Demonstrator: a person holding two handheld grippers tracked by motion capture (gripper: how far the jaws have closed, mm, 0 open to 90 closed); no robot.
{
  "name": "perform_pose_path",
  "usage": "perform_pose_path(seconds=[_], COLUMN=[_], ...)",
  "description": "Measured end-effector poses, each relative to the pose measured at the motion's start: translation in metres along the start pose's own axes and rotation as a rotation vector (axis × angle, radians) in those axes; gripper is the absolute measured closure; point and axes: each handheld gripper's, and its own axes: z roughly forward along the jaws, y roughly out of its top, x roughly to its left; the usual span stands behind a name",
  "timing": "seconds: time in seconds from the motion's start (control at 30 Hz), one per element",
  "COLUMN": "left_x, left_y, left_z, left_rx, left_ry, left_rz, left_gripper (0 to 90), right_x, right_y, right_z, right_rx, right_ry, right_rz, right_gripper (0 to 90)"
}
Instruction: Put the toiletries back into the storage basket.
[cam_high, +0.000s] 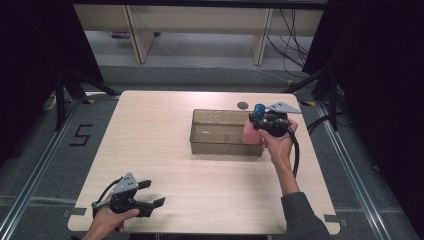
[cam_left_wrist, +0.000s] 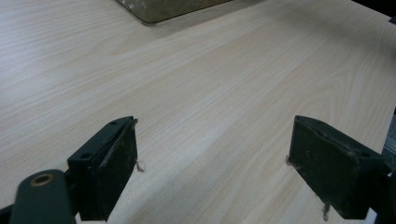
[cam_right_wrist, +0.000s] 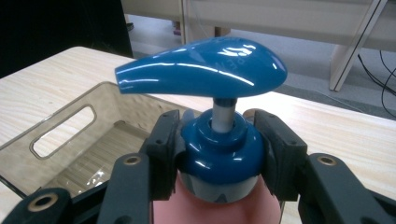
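Note:
A pink pump bottle (cam_high: 251, 135) with a blue pump head (cam_right_wrist: 205, 70) hangs upright over the right end of the clear smoky bin (cam_high: 220, 132). My right gripper (cam_high: 267, 122) is shut on its blue collar (cam_right_wrist: 217, 154), one jaw at each side. The bottle's pink body (cam_right_wrist: 215, 207) shows below the collar. My left gripper (cam_high: 150, 194) rests low at the table's front left corner, open, with bare wood between its black fingers (cam_left_wrist: 112, 163).
The bin's handle slot (cam_right_wrist: 63, 130) faces the right gripper view's left. A small dark round hole (cam_high: 243, 105) sits in the table (cam_high: 165, 165) behind the bin. Shelving legs and cables stand on the floor beyond the far edge.

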Motion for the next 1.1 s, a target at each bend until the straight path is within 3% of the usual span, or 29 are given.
perform_pose_path(seconds=[0.1, 0.17, 0.33, 0.57, 0.67, 0.77, 0.83, 0.9, 1.0, 1.1], left_x=[0.000, 0.000, 0.000, 0.000, 0.000, 0.000, 0.000, 0.000, 0.000, 0.000], left_y=[0.000, 0.000, 0.000, 0.000, 0.000, 0.000, 0.000, 0.000, 0.000, 0.000], left_z=[0.000, 0.000, -0.001, -0.001, -0.001, -0.001, -0.001, -0.001, -0.001, -0.001], left_rx=[-0.001, -0.001, 0.008, 0.003, 0.005, 0.004, 0.003, 0.005, 0.004, 0.004], left_ry=[0.000, 0.000, 0.010, 0.008, 0.010, 0.010, 0.008, 0.009, 0.009, 0.009], left_rz=[0.000, 0.000, 0.005, 0.004, 0.003, 0.002, 0.003, 0.004, 0.003, 0.003], left_gripper=[14.8, 14.8, 14.8, 14.8, 14.8, 14.8, 14.8, 14.8, 14.8, 14.8], right_x=[0.000, -0.002, -0.001, 0.000, -0.002, 0.000, -0.001, -0.002, -0.001, -0.002], right_y=[-0.003, -0.003, -0.005, -0.008, -0.009, -0.011, -0.013, -0.014, -0.016, -0.017], right_z=[-0.001, -0.001, 0.000, -0.001, 0.000, 0.002, 0.002, 0.004, 0.004, 0.005], right_rx=[0.003, 0.002, 0.011, 0.015, 0.017, 0.026, 0.022, 0.031, 0.042, 0.048], right_ry=[0.004, 0.006, 0.015, 0.015, 0.010, 0.021, 0.007, 0.025, 0.022, 0.018], right_rz=[0.015, -0.018, -0.001, -0.005, -0.032, -0.007, -0.019, -0.032, -0.010, -0.028], right_gripper=[53.5, 53.5, 53.5, 53.5, 53.5, 53.5, 53.5, 53.5, 53.5, 53.5])
